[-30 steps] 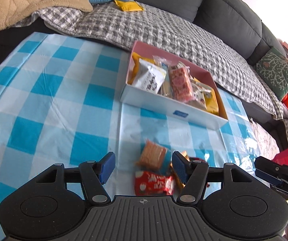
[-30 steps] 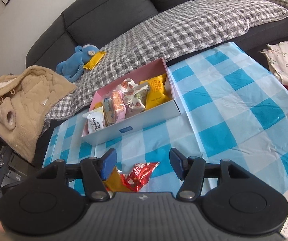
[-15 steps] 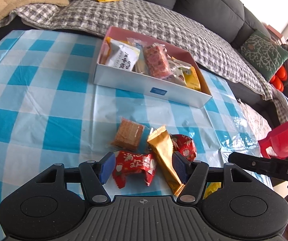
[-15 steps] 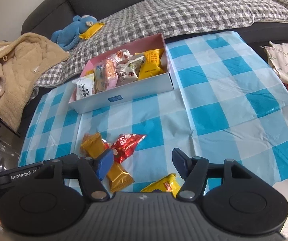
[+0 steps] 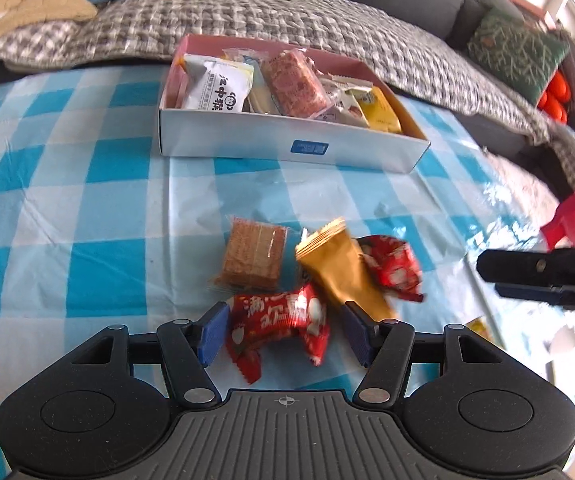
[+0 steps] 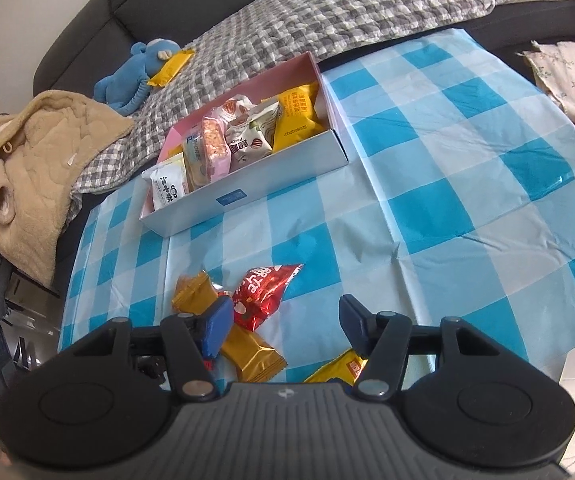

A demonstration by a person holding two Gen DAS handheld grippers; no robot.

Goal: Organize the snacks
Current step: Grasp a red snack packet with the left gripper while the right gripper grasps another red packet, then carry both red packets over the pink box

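Observation:
A white box [image 5: 287,148] with a pink inside holds several snack packets at the table's far side; it also shows in the right wrist view [image 6: 247,196]. Loose on the blue checked cloth lie a brown wafer packet [image 5: 254,255], a gold packet [image 5: 343,270] and two red packets [image 5: 277,320] [image 5: 393,266]. My left gripper [image 5: 283,332] is open, its fingers either side of the near red packet. My right gripper [image 6: 285,326] is open above a red packet [image 6: 261,290], a gold packet [image 6: 247,348] and a yellow packet [image 6: 337,368].
A grey sofa with a checked blanket [image 5: 287,20] runs behind the table, with a blue plush toy [image 6: 131,76], a yellow packet [image 6: 171,66] and a beige coat [image 6: 27,160] on it. The right gripper's body [image 5: 547,276] reaches in at the left wrist view's right edge.
My left gripper has moved forward and down, so the near red packet now lies between its fingers. My right gripper has come closer to the loose packets. Both stay open.

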